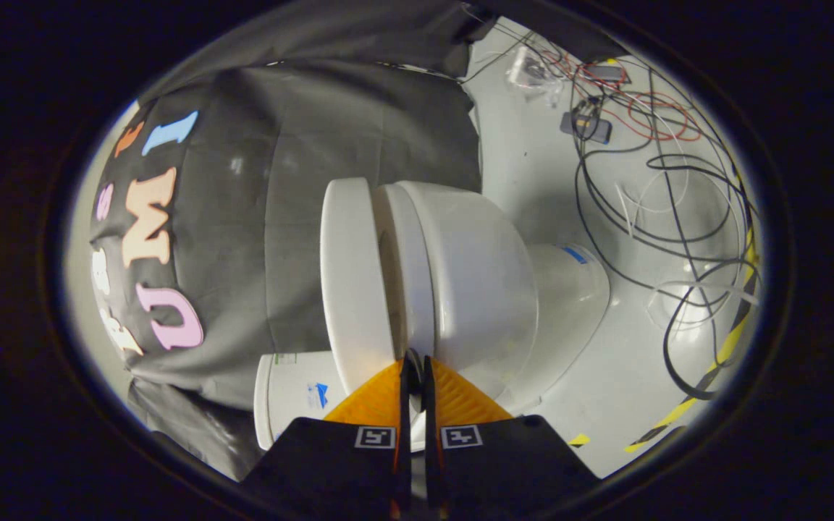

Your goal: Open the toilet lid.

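The view is turned on its side. A white toilet stands on the pale floor, its bowl (475, 289) and base (569, 289) beyond my fingers. The lid (352, 275) lies close against the seat (406, 275), with a narrow dark gap between them further along. My gripper (415, 359) is shut, its fingers nearly touching, and the tips sit right at the seam where the lid's front edge meets the seat. I cannot tell whether the tips reach under the lid. The white tank (290, 394) is beside the lid, next to my fingers.
Black cloth (301, 181) hangs behind the toilet. Loose black, white and red cables (649, 188) and a small device (586, 126) lie on the floor past the bowl. Yellow-and-black tape (706, 383) runs along the floor's edge.
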The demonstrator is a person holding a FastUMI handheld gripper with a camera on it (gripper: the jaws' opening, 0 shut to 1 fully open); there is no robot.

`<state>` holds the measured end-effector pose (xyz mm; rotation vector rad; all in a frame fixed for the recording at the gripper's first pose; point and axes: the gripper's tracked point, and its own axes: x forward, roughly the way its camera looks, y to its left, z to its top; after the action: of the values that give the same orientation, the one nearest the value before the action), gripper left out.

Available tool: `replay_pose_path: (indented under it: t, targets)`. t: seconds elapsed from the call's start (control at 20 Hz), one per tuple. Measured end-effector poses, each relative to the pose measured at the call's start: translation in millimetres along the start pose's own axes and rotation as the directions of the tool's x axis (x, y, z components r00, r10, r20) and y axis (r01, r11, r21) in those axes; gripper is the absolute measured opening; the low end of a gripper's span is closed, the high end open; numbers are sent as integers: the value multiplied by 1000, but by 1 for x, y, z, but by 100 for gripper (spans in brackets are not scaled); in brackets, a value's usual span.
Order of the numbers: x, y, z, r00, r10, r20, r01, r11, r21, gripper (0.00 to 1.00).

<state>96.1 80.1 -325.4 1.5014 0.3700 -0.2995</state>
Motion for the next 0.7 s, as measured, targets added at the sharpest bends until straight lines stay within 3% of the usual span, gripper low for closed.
replay_pose_path:
  t: [0.15,0.3,0.5,0.7]
  targets:
    - [-3,1,-1,999,-46,5,46,994,-98,1]
    - [-8,18,-2,999,-24,33,26,997,-70,1]
    - [-20,51,-5,998,1,69,16,971,-237,0]
    - [-27,69,-5,989,-53,140,92,953,-289,0]
